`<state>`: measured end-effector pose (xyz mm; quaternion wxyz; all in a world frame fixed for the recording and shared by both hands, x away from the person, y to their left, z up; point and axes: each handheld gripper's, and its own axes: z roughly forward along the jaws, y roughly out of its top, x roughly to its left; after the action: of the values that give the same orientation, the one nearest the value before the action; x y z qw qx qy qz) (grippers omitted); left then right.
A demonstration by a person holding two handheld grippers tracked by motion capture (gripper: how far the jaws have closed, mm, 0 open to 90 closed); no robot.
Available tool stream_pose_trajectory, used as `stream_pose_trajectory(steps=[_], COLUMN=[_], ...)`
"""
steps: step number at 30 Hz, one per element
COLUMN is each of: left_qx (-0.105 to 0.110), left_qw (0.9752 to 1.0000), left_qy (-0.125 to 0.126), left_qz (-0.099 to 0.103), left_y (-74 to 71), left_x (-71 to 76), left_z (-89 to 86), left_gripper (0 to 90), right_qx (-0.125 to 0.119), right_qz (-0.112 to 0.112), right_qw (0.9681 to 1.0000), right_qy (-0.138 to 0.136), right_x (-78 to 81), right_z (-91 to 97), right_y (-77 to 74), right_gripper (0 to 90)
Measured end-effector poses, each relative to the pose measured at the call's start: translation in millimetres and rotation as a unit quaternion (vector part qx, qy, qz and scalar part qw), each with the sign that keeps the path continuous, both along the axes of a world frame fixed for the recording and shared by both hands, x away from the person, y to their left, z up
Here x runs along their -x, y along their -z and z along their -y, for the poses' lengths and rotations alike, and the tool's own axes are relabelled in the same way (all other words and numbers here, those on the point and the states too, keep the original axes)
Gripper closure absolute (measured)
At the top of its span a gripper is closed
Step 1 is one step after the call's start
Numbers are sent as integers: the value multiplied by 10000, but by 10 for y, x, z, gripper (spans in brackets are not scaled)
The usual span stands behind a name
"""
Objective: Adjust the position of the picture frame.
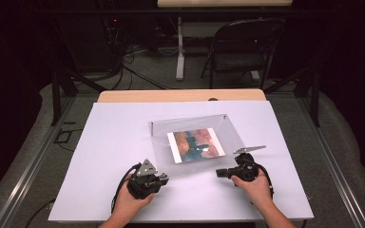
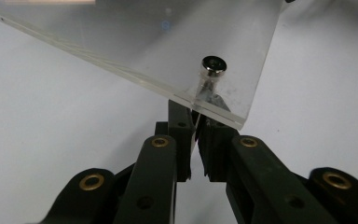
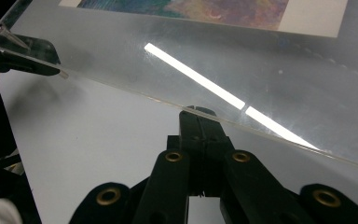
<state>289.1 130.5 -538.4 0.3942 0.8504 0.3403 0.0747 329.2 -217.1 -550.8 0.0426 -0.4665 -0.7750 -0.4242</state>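
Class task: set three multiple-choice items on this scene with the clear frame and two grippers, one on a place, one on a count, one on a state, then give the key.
1. The printed picture lies: A inside the clear acrylic frame; B on the chair; C on the floor.
2. Grippers at the frame's near edge: A one; B two; C three.
3. The right gripper has its jaws: A wide open; B shut; C off.

Key: A, the print sits within the clear panel; B, the left gripper and the right one both meet that edge; B, no gap between them.
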Motion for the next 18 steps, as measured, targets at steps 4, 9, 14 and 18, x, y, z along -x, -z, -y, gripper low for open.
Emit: stream_pose_trajectory(steps=[4,9,14,18], left_qx=[102,229,252,225], left_qw=[9999,9996,9993,9994], left_qy=[-26,-36,41,51], left_qz=[-33,-133,-265,-261], left_y=[-9,-5,30,58], left_x=[-20,-65,-65,-60], left_z=[53,178,271,280], left_gripper=[839,832,823,819], right_qx=[-13,10,175,230], right_qz=[42,79,137,237], right_qw=[10000,9995,9989,9984], right_qy=[61,317,407,468], right_x=[-77,-218,-199,-141], right_z=[15,104,170,226], right_y=[-6,0,13,-6], right_gripper=[900,900,900,900])
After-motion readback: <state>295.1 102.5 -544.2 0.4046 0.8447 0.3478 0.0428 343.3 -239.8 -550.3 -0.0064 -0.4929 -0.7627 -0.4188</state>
